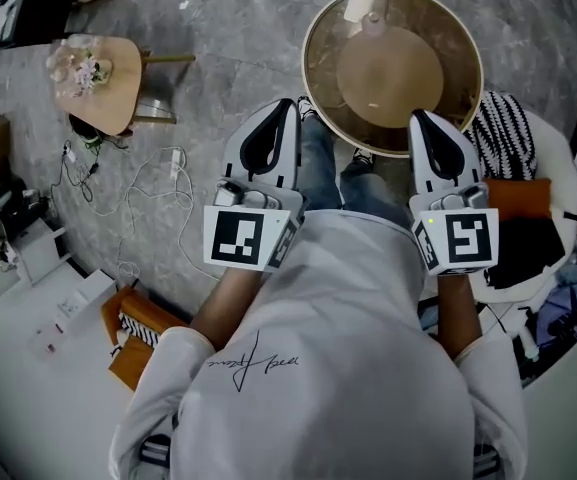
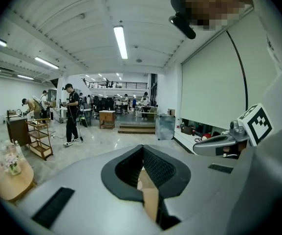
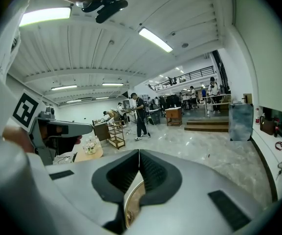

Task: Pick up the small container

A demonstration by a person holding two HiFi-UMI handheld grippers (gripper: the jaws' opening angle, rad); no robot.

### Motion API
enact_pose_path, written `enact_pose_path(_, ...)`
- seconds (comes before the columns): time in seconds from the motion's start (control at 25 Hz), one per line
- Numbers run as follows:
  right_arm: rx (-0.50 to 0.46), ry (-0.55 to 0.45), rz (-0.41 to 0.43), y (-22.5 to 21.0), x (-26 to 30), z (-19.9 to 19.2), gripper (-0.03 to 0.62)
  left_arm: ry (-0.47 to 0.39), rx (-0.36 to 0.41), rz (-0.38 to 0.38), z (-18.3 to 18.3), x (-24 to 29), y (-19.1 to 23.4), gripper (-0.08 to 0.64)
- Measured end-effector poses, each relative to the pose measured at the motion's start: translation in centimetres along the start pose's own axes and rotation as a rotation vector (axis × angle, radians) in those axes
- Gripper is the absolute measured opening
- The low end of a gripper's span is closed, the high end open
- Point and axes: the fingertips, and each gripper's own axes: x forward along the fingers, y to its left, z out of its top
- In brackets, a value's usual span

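I see no small container that I can tell for certain; a pale small thing (image 1: 360, 8) lies on the far side of the round glass-topped table (image 1: 318, 88), too faint to make out. Both grippers are held level in front of the person's body, near the table's close rim. My left gripper (image 1: 286, 103) has its jaws together with nothing between them, as the left gripper view (image 2: 142, 147) also shows. My right gripper (image 1: 418, 115) is likewise shut and holds nothing (image 3: 139, 152); the table's rim shows through the gap below its tips.
A small wooden side table with flowers (image 1: 93, 73) stands at the left, with cables (image 1: 158, 183) on the floor beside it. A striped cushion (image 1: 503, 133) and an orange one (image 1: 516, 198) lie on a white seat at the right. A person (image 2: 71, 114) stands far off in the hall.
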Motion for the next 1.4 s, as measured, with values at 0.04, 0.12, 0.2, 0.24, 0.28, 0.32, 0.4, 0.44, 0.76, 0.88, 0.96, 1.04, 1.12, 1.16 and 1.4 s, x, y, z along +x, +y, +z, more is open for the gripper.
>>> enact_pose_path(0.04, 0.002, 0.002, -0.001, -0.2, 0.3, -0.2, 0.015, 0.003, -0.003, 0.003, -0.2, 0.1, 0.1, 0.015)
enact_pose_path(0.12, 0.003, 0.004, 0.002, -0.4, 0.9, -0.5, 0.015, 0.013, -0.005, 0.012, -0.6, 0.5, 0.6, 0.015)
enact_pose_path(0.2, -0.011, 0.010, 0.011, -0.5, 1.8, -0.7, 0.015, 0.027, -0.004, 0.021, -1.0, 1.0, 1.2, 0.015)
enact_pose_path(0.24, -0.021, 0.015, 0.016, -0.5, 2.3, -0.9, 0.015, 0.029, -0.001, 0.019, -1.2, 1.2, 1.5, 0.015)
enact_pose_path(0.28, -0.026, 0.021, 0.018, -0.6, 2.7, -1.1, 0.015, 0.028, 0.001, 0.015, -1.3, 1.4, 1.7, 0.015)
enact_pose_path(0.32, -0.028, 0.026, 0.017, -0.6, 3.1, -1.3, 0.015, 0.030, 0.001, 0.013, -1.5, 1.6, 2.1, 0.015)
enact_pose_path(0.4, -0.028, 0.027, 0.003, -0.8, 3.8, -1.6, 0.015, 0.036, -0.008, 0.010, -1.8, 1.9, 2.8, 0.015)
enact_pose_path(0.44, -0.030, 0.025, -0.010, -0.9, 4.2, -1.7, 0.017, 0.038, -0.017, 0.009, -2.0, 2.1, 3.1, 0.015)
enact_pose_path(0.76, 0.005, 0.047, -0.057, -1.7, 6.8, -3.5, 0.015, 0.054, -0.039, -0.028, -2.8, 4.7, 4.9, 0.015)
enact_pose_path(0.88, 0.016, 0.057, -0.078, -1.9, 7.7, -4.2, 0.015, 0.054, -0.065, -0.057, -3.3, 5.5, 5.2, 0.015)
enact_pose_path(0.96, 0.023, 0.063, -0.083, -2.1, 8.5, -4.7, 0.017, 0.060, -0.074, -0.068, -3.8, 6.1, 5.5, 0.015)
enact_pose_path(1.04, 0.026, 0.064, -0.084, -2.4, 9.2, -5.1, 0.017, 0.061, -0.085, -0.084, -4.4, 6.8, 5.6, 0.015)
enact_pose_path(1.12, 0.026, 0.062, -0.088, -2.7, 9.7, -5.4, 0.015, 0.065, -0.089, -0.104, -4.9, 7.5, 5.6, 0.015)
enact_pose_path(1.16, 0.025, 0.060, -0.092, -2.8, 10.0, -5.5, 0.015, 0.069, -0.087, -0.112, -5.2, 7.9, 5.7, 0.015)
enact_pose_path(1.4, 0.029, 0.066, -0.117, -3.3, 11.1, -6.6, 0.015, 0.086, -0.076, -0.126, -7.0, 9.5, 6.5, 0.015)
